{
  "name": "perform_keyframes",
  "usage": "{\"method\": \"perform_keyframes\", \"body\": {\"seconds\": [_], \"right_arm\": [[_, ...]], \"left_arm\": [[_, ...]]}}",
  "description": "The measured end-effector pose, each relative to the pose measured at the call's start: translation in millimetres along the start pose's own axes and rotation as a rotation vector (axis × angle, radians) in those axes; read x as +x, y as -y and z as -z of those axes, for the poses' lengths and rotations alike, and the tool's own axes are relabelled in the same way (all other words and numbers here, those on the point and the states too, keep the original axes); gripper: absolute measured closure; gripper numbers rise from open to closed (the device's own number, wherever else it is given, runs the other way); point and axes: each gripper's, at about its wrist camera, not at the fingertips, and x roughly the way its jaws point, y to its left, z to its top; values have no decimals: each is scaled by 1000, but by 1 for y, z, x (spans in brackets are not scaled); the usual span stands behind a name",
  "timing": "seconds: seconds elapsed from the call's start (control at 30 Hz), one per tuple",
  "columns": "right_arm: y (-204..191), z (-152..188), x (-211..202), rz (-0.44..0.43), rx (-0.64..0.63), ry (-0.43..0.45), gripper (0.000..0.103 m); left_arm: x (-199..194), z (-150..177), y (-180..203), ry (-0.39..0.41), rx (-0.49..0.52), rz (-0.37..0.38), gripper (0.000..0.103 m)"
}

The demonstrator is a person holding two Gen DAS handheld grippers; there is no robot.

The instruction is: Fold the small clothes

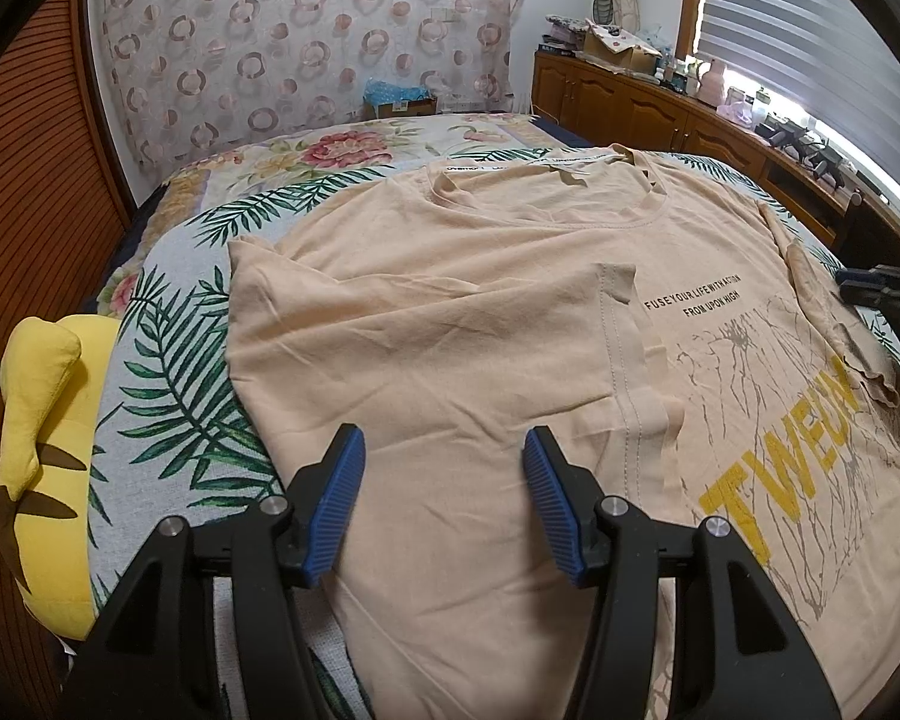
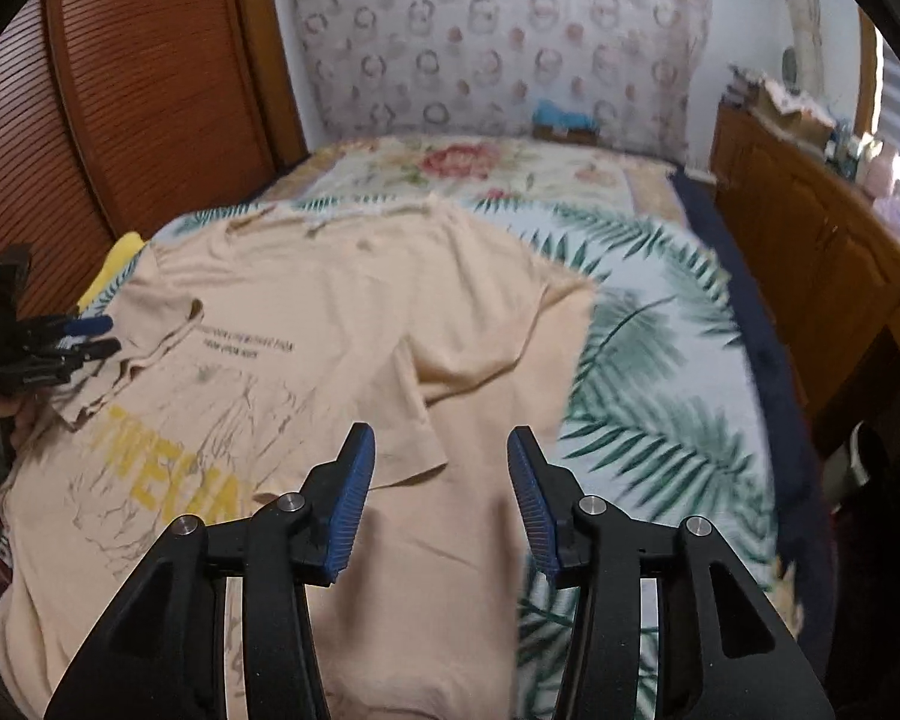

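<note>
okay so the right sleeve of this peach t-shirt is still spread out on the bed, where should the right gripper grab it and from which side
Grip the right sleeve at its hem corner, where it sticks out over the leaf-print bedspread. Come in from the outer, bedspread side with the right gripper, whose jaws are open with nothing between them. The cloth there lies flat, clear of the t-shirt body, so it should lift and fold inward like the left sleeve.
</note>
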Motion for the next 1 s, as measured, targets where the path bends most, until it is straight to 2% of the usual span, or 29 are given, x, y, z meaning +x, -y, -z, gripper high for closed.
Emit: {"method": "perform_keyframes", "body": {"seconds": [0.13,0.17,0.2,0.3,0.4,0.6,0.7,0.73,0.8,0.83,1.0], "right_arm": [[-6,2,28,-18,-8,-80,61],[-8,1,29,-6,-22,-64,66],[-10,-1,31,-13,-26,-70,81],[-19,-6,33,-48,-53,-73,98],[-38,-14,34,-112,-114,-71,99],[-76,-41,34,-185,-171,-32,100],[-90,-51,36,-163,-191,-15,99],[-91,-54,36,-166,-189,-11,95],[-91,-58,35,-161,-186,-2,62],[-89,-58,33,-144,-183,8,57],[-62,-50,29,-61,-153,13,56]], "left_arm": [[0,0,0,0,0,1,48],[0,1,0,0,0,1,48],[0,0,0,0,0,0,48],[0,0,0,0,0,1,48],[0,0,0,0,0,0,48],[0,0,0,1,1,0,48],[0,0,0,0,0,1,48],[0,0,0,1,0,1,48],[0,0,0,0,0,1,48],[0,0,0,1,0,1,48],[0,0,0,0,4,-6,47]]}}
